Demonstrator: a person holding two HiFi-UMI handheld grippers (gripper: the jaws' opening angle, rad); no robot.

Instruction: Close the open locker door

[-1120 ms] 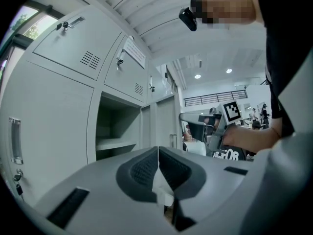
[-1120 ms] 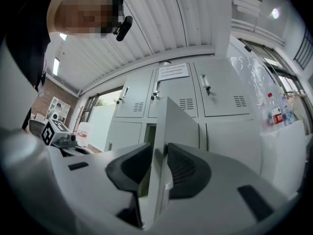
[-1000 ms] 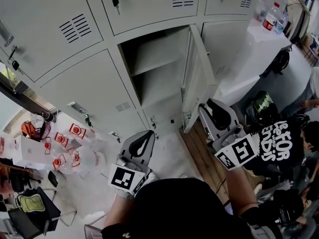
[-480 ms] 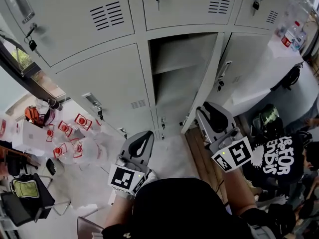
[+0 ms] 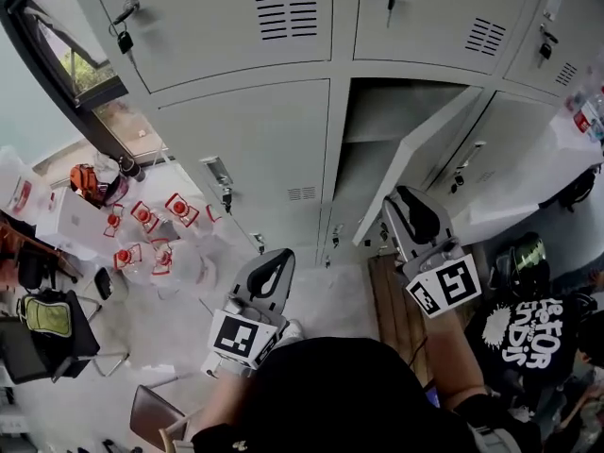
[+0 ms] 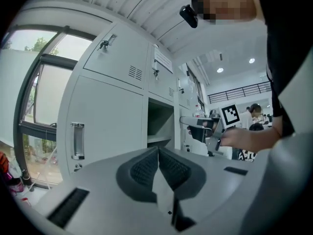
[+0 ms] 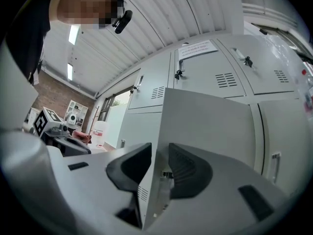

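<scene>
Plenty of clutter is seen around here. A window (image 5: pixel 71 59) is set at the upper left, and a key (image 5: pixel 124 41) is hung from the lock beside it. Wrapped bottles (image 5: pixel 151 248) with red labels are piled on the floor, with a green-and-black backpack (image 5: pixel 42 314) dumped nearby. A paper notice (image 7: pixel 197 48) is stuck on an upper locker (image 7: pixel 220 80).

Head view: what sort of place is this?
Likely a locker area in a workshop or lab: a bank of grey metal lockers, one open locker door, a window beside them, bottle packs on the floor.
</scene>
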